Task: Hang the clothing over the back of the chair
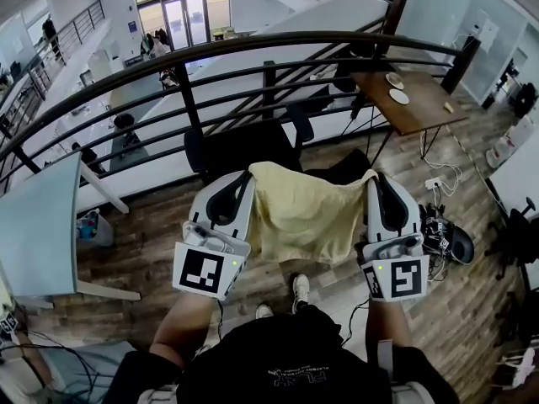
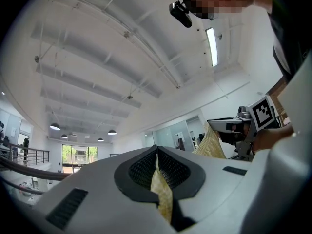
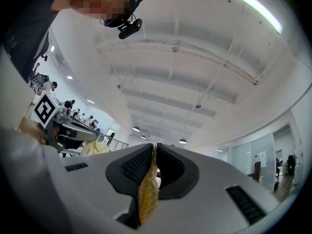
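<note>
A pale yellow garment hangs spread between my two grippers in the head view, in front of a black office chair by the railing. My left gripper is shut on the garment's left top corner, and yellow cloth shows pinched between its black pads. My right gripper is shut on the right top corner, with a strip of the same cloth caught between its pads. Both grippers point slightly upward toward the ceiling. The chair's seat is hidden behind the cloth.
A dark curved railing runs behind the chair, with a drop to a lower floor beyond. A brown table with two plates stands at the right. A white desk is at the left. Cables and a power strip lie on the wood floor.
</note>
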The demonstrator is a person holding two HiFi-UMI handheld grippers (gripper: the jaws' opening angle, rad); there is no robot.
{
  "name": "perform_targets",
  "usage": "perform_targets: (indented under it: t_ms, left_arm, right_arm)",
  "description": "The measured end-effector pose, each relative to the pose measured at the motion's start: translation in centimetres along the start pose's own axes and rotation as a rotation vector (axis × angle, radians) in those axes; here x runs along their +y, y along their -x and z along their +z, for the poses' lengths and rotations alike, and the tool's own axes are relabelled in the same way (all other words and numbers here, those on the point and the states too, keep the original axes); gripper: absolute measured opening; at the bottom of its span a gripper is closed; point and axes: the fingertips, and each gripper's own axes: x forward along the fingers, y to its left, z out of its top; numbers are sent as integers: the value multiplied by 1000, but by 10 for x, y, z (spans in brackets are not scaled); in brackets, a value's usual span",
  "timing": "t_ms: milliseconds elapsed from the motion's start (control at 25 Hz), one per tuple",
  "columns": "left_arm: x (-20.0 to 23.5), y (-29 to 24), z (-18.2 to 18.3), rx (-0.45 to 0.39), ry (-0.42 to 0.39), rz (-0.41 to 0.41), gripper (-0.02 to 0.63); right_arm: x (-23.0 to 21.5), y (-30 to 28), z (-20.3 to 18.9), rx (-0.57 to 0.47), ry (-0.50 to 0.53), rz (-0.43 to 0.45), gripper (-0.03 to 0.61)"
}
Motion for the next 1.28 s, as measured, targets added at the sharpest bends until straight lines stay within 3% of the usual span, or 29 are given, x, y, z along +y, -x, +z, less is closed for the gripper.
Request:
perform_targets:
  t_ms: [480,840,1280]
  left_arm:
    - [20,-23,-8,60,-25,21,18]
    - [29,-44,-20,75,0,65,18]
    - [46,-85,-13,75,-66,141,18]
  right_arm:
    - [-11,-30,-5,-16,13,38,38]
    - [-33,-54,-30,-12,-3,60,38]
    - [-70,-101,-38,-64,30,127,38]
